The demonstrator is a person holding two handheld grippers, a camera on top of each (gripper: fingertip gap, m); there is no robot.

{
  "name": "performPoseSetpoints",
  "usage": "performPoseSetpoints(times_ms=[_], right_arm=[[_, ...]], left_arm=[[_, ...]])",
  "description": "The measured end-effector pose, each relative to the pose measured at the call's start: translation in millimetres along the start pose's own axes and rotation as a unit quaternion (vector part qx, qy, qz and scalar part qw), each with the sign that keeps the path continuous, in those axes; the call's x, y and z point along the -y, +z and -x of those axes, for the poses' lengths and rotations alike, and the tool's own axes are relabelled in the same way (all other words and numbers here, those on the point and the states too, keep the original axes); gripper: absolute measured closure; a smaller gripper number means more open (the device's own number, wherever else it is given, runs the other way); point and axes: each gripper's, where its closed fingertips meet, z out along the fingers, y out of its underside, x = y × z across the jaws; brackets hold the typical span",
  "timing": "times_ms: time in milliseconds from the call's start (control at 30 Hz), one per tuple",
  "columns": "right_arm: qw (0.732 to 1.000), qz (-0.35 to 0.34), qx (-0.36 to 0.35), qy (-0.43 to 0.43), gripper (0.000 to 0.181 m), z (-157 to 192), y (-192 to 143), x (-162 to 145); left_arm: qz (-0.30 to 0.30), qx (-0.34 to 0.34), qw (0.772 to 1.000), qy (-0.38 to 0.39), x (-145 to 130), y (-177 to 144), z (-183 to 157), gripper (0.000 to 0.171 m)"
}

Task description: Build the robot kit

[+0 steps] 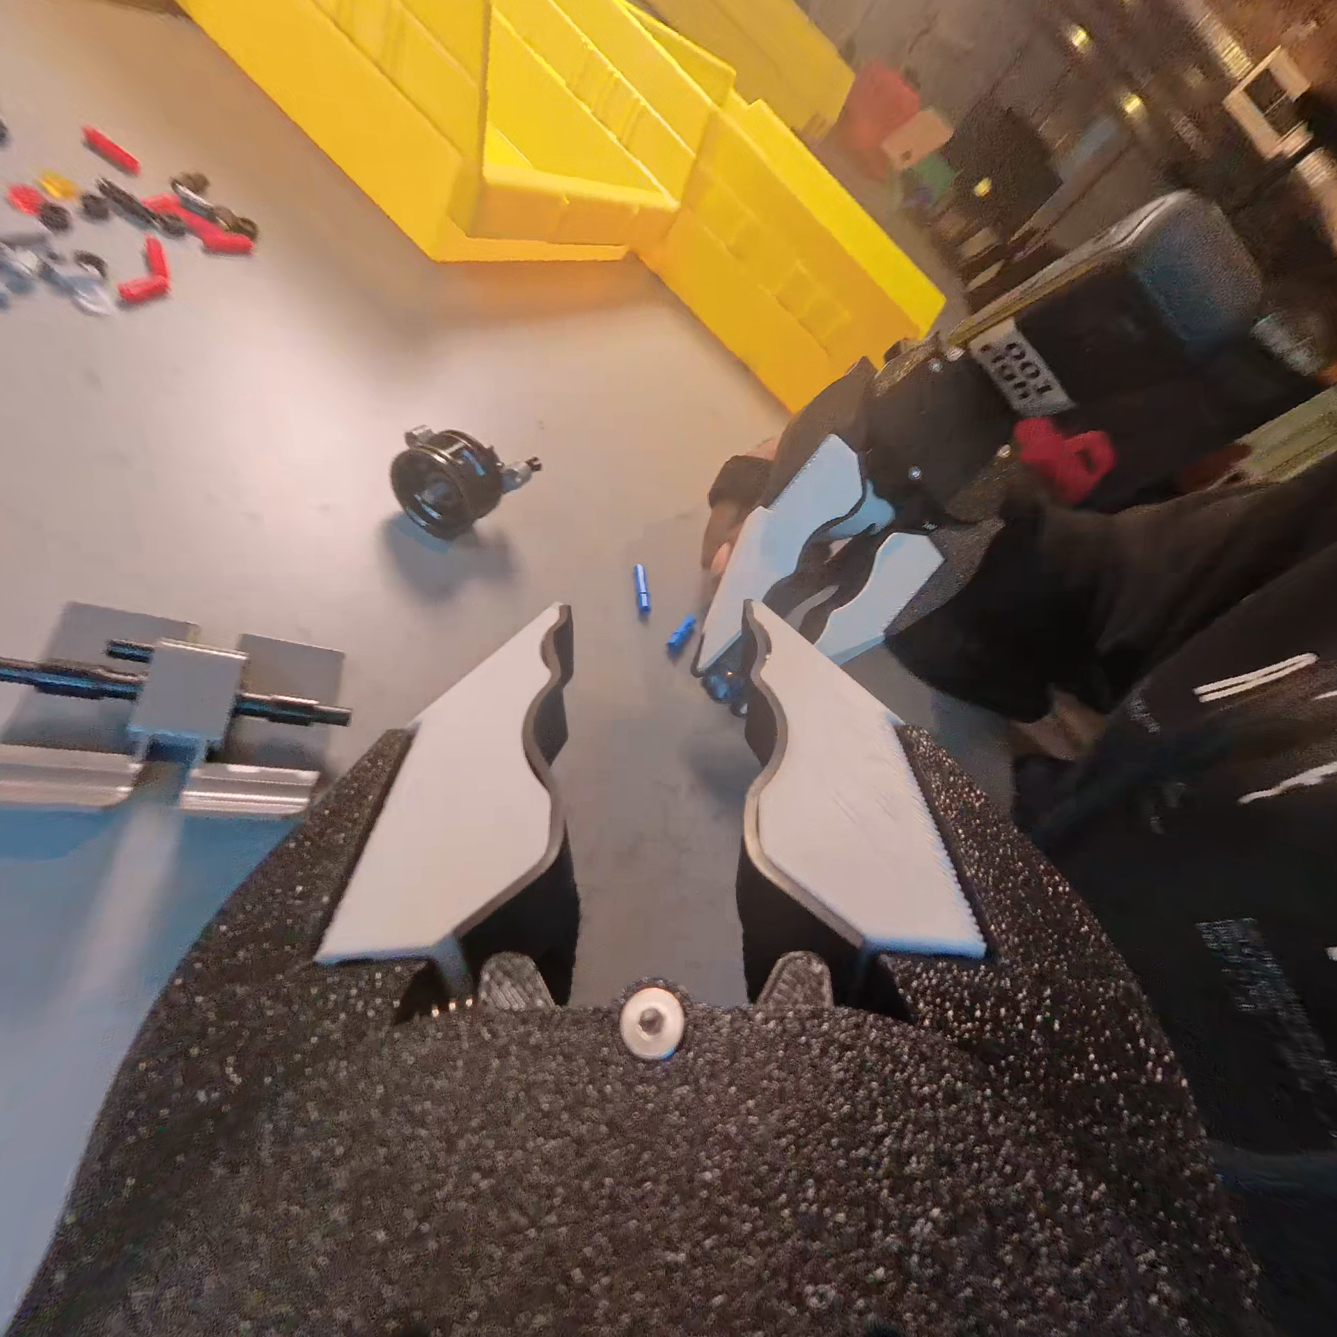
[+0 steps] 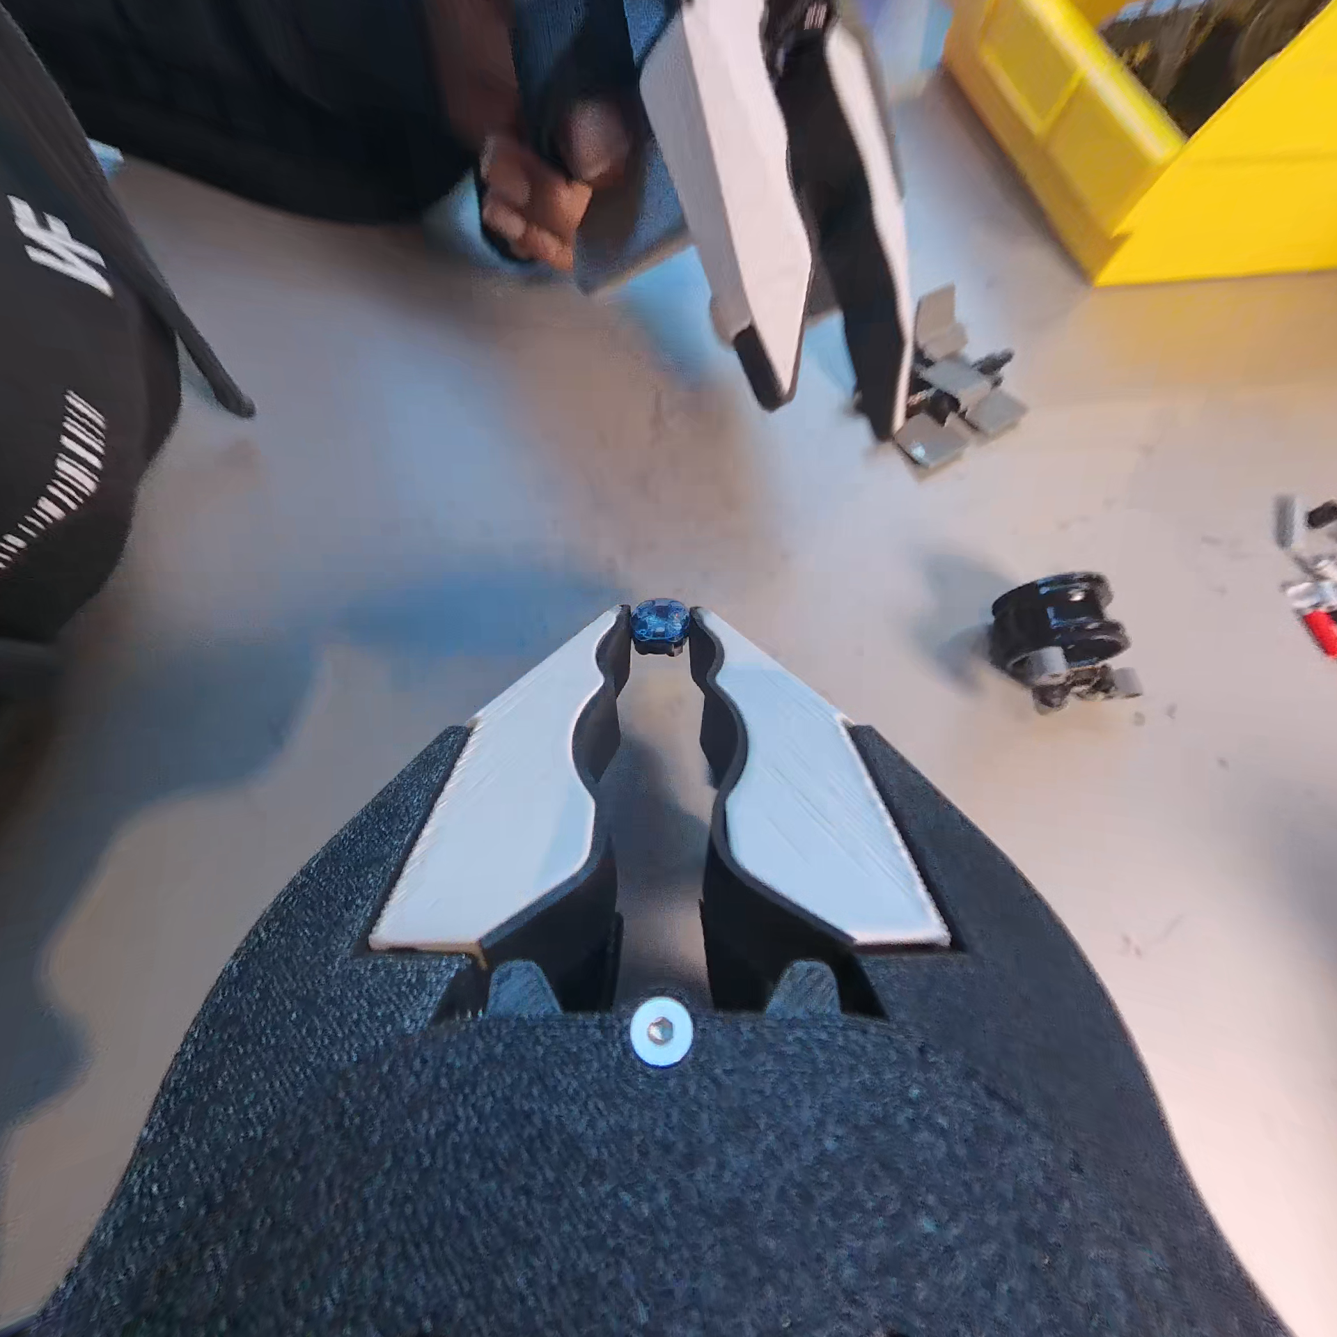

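Blue and faceted like a small knob, the round piece (image 2: 657, 628) sits pinched between the very tips of the right gripper (image 2: 657, 631), at the centre of the right wrist view, lifted clear of the pale surface (image 2: 448, 521). Such a tip hold looks shallow, so a steady squeeze and a level wrist would seem wise to keep the piece from twisting out.

Across from it, the left gripper (image 1: 657, 622) hangs with its fingers spread and nothing between them, over bare surface. Just ahead of it, mid-frame in the left wrist view, lie two short blue pins (image 1: 641, 589), slim ribbed rods, near the right gripper's tips. Farther up and left rests a black wheel (image 1: 445, 481), glossy and grooved, with a grey stub on one side. At the left edge lies a grey plate assembly (image 1: 189, 696) crossed by a black axle. Scattered red and black bricks (image 1: 148, 217) lie upper left, and matte yellow bins (image 1: 579, 145) fill the top.
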Motion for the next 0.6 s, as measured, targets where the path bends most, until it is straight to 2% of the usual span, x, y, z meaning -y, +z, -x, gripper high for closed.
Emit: performPoseSetpoints(times_ms=[100, 167, 367, 500, 600], right_arm=[[1.0, 0.026, 0.005, 0.007, 0.166, 1.6, 2.1, -6.8], [0.999, 0.041, 0.002, 0.011, 0.166, -0.3, 2.0, -9.9], [0.997, 0.08, -0.01, 0.014, 0.165, -3.9, 1.5, -19.3], [0.997, 0.071, -0.009, 0.019, 0.155, -4.9, -0.7, -19.0], [0.998, 0.021, -0.004, 0.055, 0.148, -9.6, -8.5, -7.0]], left_arm=[[0.016, 0.054, 0.996, 0.076, -2.3, -1.1, 8.6, 0.117], [0.025, 0.065, 0.992, 0.102, -4.7, -0.1, 8.3, 0.113], [0.03, 0.064, 0.992, 0.109, -7.3, 1.3, 7.1, 0.112], [0.0, 0.082, 0.99, 0.113, 3.6, -4.7, 13.5, 0.111], [-0.032, 0.1, 0.987, 0.126, 15.4, -11.4, 16.4, 0.11]])
